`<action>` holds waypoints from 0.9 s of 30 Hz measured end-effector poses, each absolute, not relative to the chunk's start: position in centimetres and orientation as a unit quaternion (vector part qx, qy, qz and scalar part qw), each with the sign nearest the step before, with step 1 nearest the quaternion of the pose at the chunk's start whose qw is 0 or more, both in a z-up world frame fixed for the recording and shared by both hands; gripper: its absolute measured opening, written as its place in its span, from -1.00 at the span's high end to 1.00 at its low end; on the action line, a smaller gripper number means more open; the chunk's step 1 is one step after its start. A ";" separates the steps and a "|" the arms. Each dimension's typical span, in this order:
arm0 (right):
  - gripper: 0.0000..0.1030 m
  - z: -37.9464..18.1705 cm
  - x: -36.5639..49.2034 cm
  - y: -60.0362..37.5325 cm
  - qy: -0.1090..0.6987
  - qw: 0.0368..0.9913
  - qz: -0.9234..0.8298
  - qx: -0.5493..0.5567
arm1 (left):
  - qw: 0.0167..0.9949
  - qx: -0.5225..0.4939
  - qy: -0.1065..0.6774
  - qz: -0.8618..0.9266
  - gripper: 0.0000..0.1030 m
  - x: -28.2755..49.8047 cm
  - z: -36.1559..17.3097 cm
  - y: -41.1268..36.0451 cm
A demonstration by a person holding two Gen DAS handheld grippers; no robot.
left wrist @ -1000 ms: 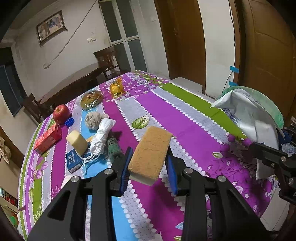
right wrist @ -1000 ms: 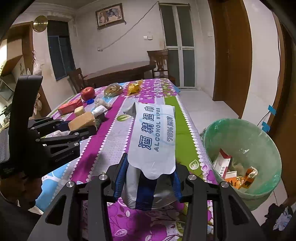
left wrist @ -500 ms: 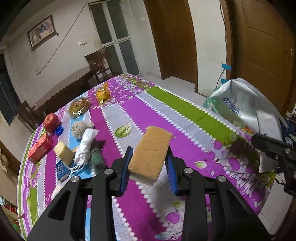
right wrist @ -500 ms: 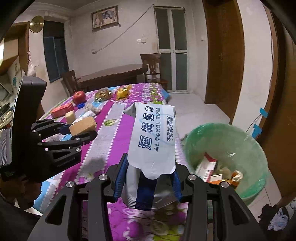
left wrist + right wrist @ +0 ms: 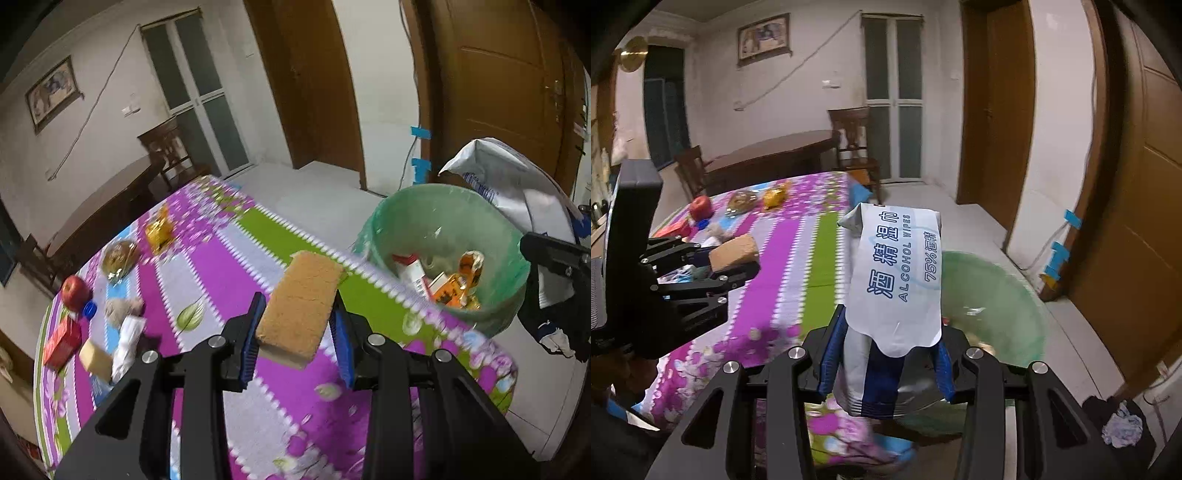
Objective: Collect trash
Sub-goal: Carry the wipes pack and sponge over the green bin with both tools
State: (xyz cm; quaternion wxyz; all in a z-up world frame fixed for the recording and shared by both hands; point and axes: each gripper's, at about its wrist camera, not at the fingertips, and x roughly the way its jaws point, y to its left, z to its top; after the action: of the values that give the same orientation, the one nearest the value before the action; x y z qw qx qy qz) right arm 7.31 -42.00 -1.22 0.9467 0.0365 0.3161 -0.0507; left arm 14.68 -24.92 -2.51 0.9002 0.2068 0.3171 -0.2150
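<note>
Between the blue pads of my left gripper sat a tan sponge block, clamped at its near end and held above the striped floral tablecloth, near the table's right edge. My right gripper was closed on a white alcohol wipes pack, its printed flap hanging toward me, above the rim of the green lined trash bin. The bin stood on the floor just beside the table's right edge and held cartons and orange wrappers. Far left on the cloth lay an apple, a red box, a yellow block and wrapped snacks. Beyond the table stood a brown door.
</note>
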 end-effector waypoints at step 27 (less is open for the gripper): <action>0.15 -0.5 8.0 -53.2 0.373 0.907 -0.148 0.128 | 0.843 0.260 0.347 -0.319 0.35 18.0 -3.7 -35.3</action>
State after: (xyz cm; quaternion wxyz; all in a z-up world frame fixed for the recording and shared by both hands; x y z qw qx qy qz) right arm 8.00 -53.19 -0.54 0.9067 0.1282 0.3734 -0.1485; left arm 17.99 -35.28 -3.68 0.8426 0.2598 0.3473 -0.3191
